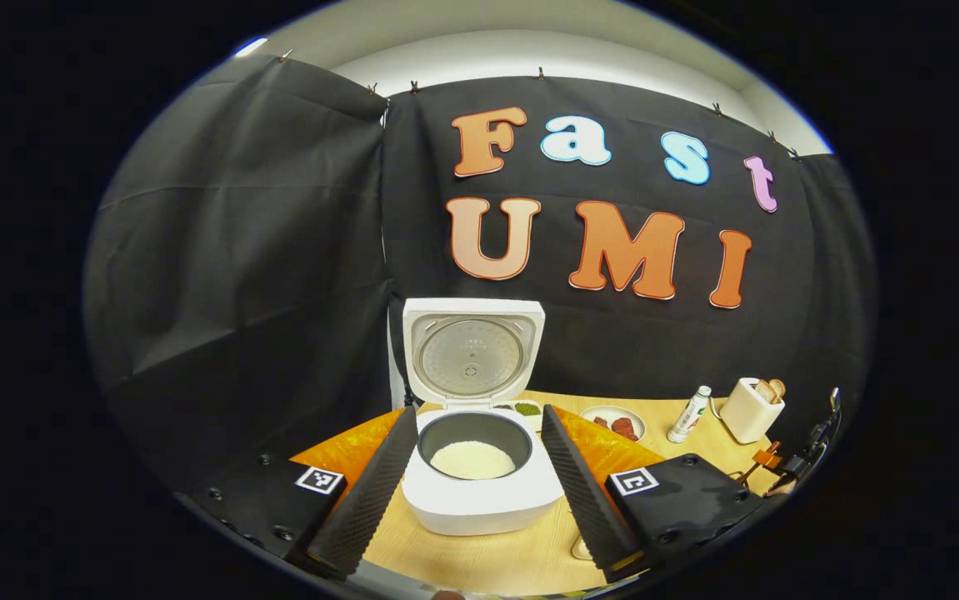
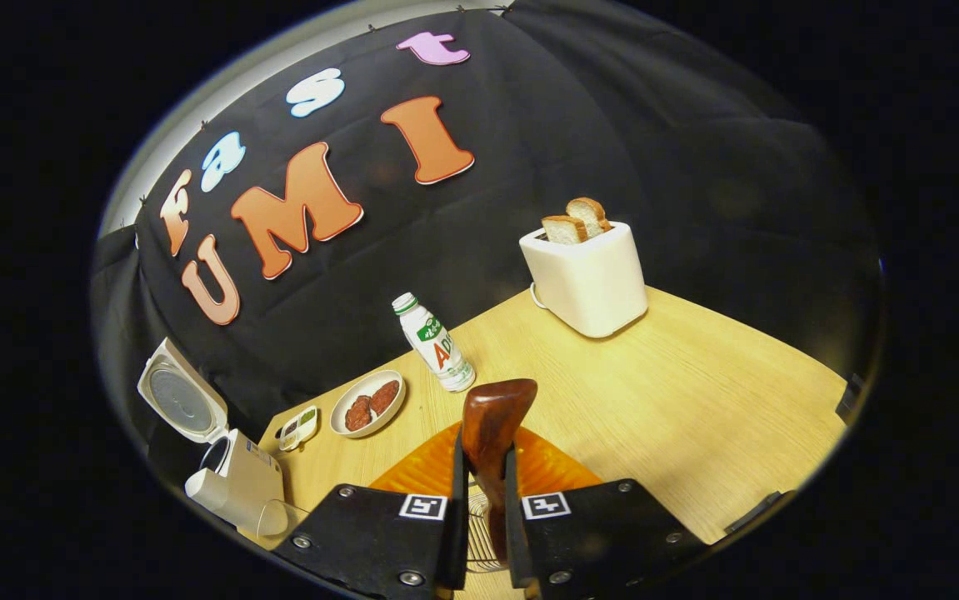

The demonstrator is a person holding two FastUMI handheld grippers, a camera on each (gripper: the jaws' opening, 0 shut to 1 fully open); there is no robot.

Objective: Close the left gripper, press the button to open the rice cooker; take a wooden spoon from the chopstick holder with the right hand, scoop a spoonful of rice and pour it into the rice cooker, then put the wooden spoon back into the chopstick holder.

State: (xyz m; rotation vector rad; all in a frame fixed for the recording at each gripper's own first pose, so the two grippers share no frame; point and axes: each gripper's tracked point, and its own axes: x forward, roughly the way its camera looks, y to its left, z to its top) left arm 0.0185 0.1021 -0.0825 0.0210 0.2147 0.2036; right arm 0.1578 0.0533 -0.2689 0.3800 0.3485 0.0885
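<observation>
The white rice cooker (image 1: 479, 492) stands open on the wooden table, its lid (image 1: 472, 350) upright. White rice (image 1: 472, 460) lies in its dark pot. My left gripper (image 1: 479, 414) is open, one finger on each side of the cooker and touching nothing. My right gripper (image 2: 484, 446) is shut on the wooden spoon (image 2: 494, 412), whose dark brown bowl points up past the fingertips. The handle runs down between the fingers to the wire chopstick holder (image 2: 479, 533) just below. In the right gripper view the cooker (image 2: 237, 479) is far to the left.
A white toaster (image 2: 583, 275) holding bread slices stands at the back right. A small bottle (image 2: 433, 342), a plate of red pieces (image 2: 368, 404) and a small dish (image 2: 300, 425) sit along the wall. The right gripper (image 1: 804, 458) is at the far right table edge.
</observation>
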